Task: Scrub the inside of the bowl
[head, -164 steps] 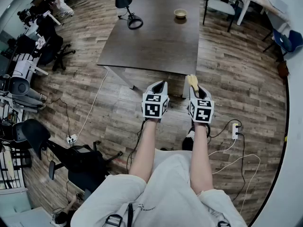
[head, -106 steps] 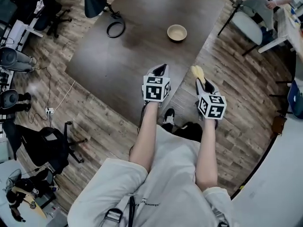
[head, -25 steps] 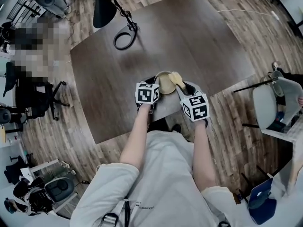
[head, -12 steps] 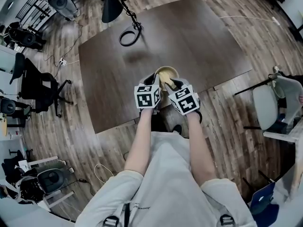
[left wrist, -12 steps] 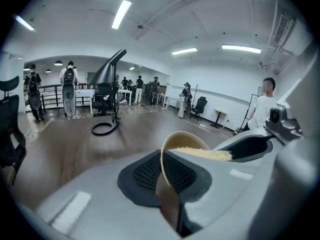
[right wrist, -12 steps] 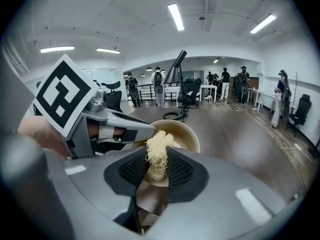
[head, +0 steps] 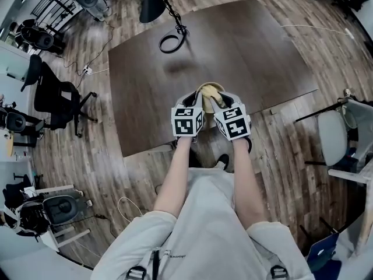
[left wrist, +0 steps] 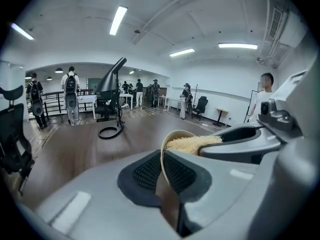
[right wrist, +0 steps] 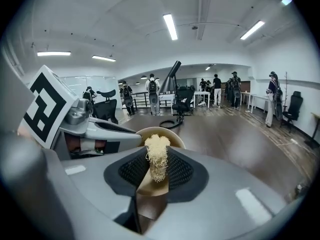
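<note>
One pale tan round bowl [head: 208, 90] sits near the close edge of the dark brown table [head: 250, 51], right in front of us. Our left gripper [head: 196, 100] is pinched on the bowl's near rim, with the thin wall caught between its ribbed pads. Our right gripper [head: 218, 101] is clamped on a yellowish fibrous scrubber [right wrist: 157, 156], whose tuft reaches over the rim into the bowl. We cannot tell whether it touches the bottom.

To scrub well, we judge the left hold matters most. It grips only a narrow strip of rim, so a hard sideways push from the scrubber could lever the bowl loose or tip it. We would press downward and outward in small circles, covering the floor first and then the inner wall all round. Strokes are better pushed away from the table edge than toward it. The two grippers are close together, so we should keep the right one from knocking the left.
</note>
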`<state>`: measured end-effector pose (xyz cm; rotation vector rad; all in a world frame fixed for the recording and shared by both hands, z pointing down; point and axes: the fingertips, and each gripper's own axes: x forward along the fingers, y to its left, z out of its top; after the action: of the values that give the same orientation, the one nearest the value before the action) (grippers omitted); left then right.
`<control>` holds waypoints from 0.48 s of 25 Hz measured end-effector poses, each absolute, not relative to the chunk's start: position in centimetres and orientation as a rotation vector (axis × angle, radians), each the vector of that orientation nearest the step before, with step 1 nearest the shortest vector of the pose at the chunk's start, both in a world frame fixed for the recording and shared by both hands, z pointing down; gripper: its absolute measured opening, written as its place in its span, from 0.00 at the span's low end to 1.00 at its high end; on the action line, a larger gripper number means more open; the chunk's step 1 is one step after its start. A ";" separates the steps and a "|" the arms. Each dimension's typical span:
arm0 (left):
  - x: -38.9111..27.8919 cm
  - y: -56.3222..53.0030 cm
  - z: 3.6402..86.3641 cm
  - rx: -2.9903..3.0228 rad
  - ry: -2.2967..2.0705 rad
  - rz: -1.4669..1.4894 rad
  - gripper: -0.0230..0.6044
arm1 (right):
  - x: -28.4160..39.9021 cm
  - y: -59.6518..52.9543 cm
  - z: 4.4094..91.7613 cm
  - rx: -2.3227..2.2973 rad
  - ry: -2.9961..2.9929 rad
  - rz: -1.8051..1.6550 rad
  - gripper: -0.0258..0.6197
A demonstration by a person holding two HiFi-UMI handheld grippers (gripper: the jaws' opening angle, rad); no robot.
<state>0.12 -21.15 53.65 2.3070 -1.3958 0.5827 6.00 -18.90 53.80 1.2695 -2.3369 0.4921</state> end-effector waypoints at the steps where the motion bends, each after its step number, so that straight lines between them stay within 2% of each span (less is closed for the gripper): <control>1: 0.0 -21.2 53.5 2.312 -1.400 0.587 0.07 | 6.0 -19.1 53.6 1.283 -2.337 0.488 0.22; 12: -0.2 -21.7 53.1 2.387 -1.365 0.672 0.07 | 6.7 -20.0 53.3 1.334 -2.265 0.464 0.22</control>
<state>-0.24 -21.71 53.10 2.3874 -1.3653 0.6721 6.71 -20.02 53.32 1.3344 -2.2646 0.4643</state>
